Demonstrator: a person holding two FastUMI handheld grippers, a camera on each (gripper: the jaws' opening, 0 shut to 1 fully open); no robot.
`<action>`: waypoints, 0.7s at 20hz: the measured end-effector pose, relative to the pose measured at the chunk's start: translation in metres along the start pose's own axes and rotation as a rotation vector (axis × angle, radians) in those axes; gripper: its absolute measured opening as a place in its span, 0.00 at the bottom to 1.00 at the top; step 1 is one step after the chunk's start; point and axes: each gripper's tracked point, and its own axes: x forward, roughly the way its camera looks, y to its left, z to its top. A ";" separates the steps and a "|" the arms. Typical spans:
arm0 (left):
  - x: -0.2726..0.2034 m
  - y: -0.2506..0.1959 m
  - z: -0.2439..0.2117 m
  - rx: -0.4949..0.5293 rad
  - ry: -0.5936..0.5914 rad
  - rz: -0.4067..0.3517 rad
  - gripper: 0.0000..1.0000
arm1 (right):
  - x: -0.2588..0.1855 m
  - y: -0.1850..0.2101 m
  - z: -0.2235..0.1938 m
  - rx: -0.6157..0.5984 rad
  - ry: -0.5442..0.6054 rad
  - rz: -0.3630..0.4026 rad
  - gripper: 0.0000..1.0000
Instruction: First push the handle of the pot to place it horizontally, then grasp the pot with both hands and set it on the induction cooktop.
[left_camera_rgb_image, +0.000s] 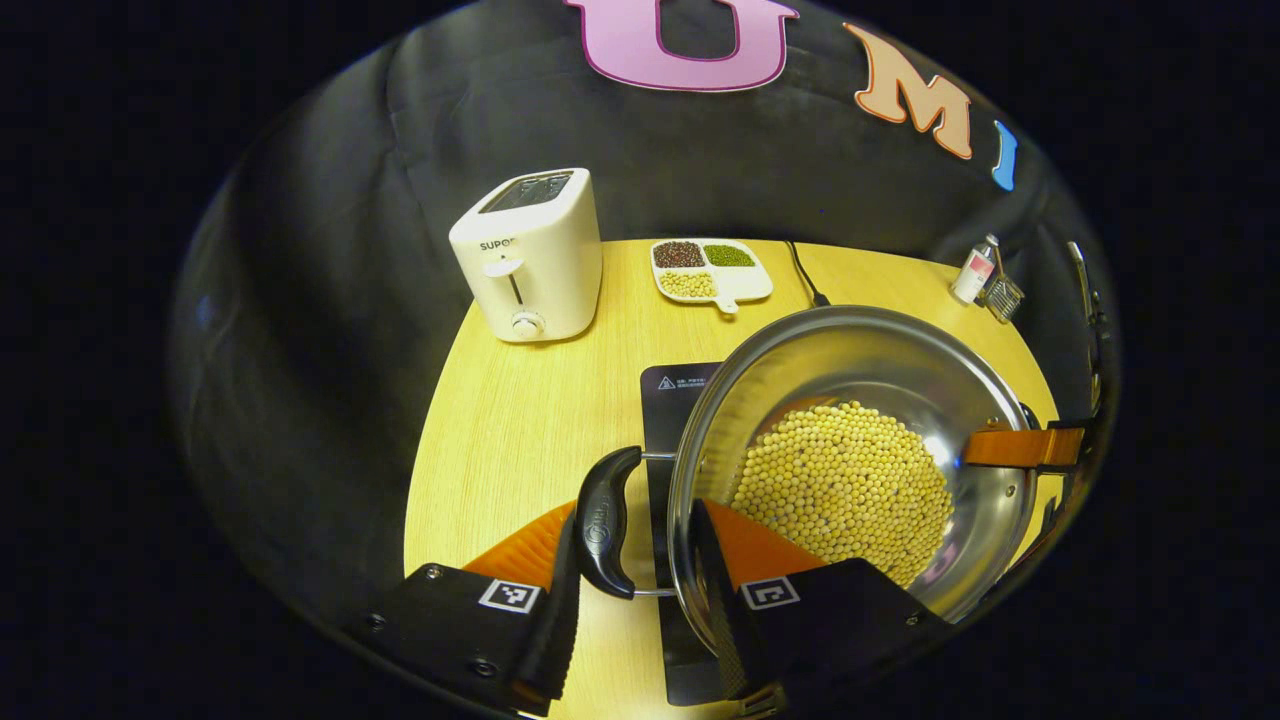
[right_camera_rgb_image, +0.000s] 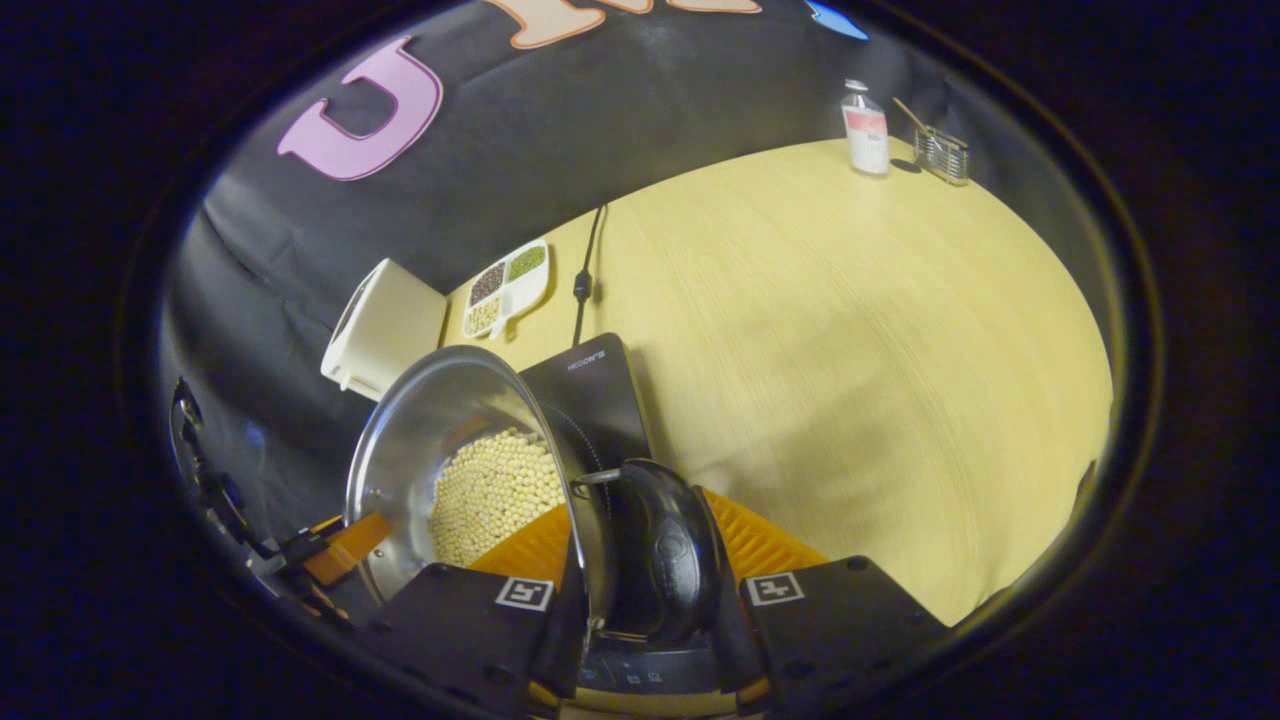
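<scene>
A steel pot (left_camera_rgb_image: 900, 370) holding soybeans (left_camera_rgb_image: 845, 480) is over the black induction cooktop (left_camera_rgb_image: 672, 400); I cannot tell whether its base touches the glass. My left gripper (left_camera_rgb_image: 635, 520) is shut on the pot's black side handle (left_camera_rgb_image: 605, 520), one finger outside the handle and one inside the rim. On the opposite side, my right gripper (right_camera_rgb_image: 645, 540) is shut on the other black handle (right_camera_rgb_image: 665, 550) in the same way. Across the pot (right_camera_rgb_image: 430, 420) each view shows the other gripper: the right gripper (left_camera_rgb_image: 1020, 447) and the left gripper (right_camera_rgb_image: 340, 548). The cooktop (right_camera_rgb_image: 590, 385) lies under the pot.
A white toaster (left_camera_rgb_image: 530, 255) stands at the back left of the wooden table (left_camera_rgb_image: 500, 430). Beside it is a divided dish of beans (left_camera_rgb_image: 708, 270) and the cooktop's cable (left_camera_rgb_image: 803, 272). A small bottle (right_camera_rgb_image: 865, 130) and a wire rack (right_camera_rgb_image: 942, 152) sit at the far corner.
</scene>
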 end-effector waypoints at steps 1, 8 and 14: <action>0.001 0.000 0.000 -0.001 -0.001 0.000 0.59 | 0.002 -0.001 0.000 0.000 0.002 0.000 0.48; 0.005 0.004 0.001 -0.015 -0.010 0.020 0.60 | 0.016 0.000 0.000 -0.010 0.009 0.020 0.55; 0.003 0.005 -0.005 -0.041 -0.004 0.043 0.64 | 0.014 0.002 0.007 0.010 0.005 0.057 0.60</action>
